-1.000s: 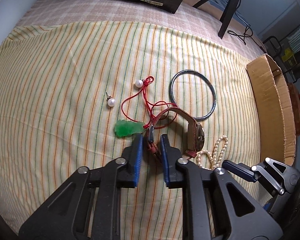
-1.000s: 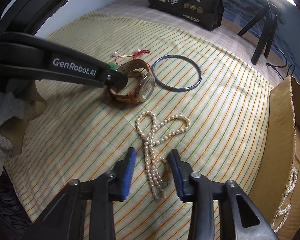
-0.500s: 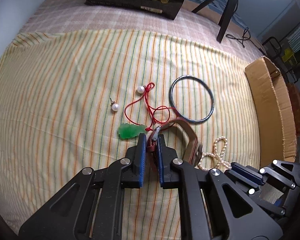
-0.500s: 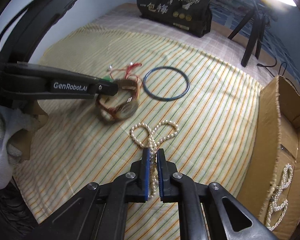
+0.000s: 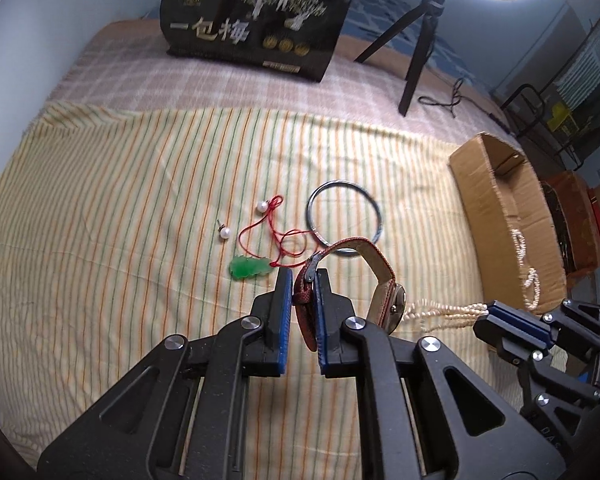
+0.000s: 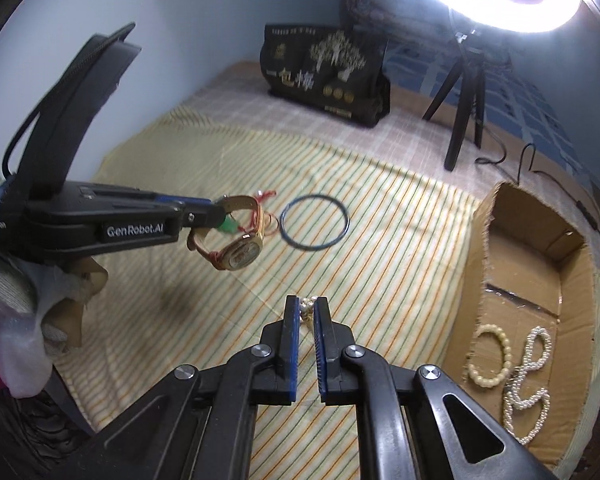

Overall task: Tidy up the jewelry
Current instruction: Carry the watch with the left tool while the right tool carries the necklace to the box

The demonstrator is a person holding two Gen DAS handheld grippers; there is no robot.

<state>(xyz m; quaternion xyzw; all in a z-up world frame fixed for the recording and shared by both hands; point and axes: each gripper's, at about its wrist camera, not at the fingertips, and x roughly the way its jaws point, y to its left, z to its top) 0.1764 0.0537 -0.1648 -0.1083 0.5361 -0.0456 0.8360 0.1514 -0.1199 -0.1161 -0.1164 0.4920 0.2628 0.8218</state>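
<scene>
Now both grippers carry jewelry clear of the bed, toward the cardboard box.
Left gripper (image 5: 300, 280) pinches the watch (image 6: 236, 246) by its strap; right gripper (image 6: 307, 312) pinches the pearl necklace (image 5: 440, 310), which hangs free. Each load is best carried over the box (image 6: 480, 240) at the striped cloth's right edge and lowered inside before the grip is loosened, swinging ends kept off the wall and the pearls already there.
</scene>
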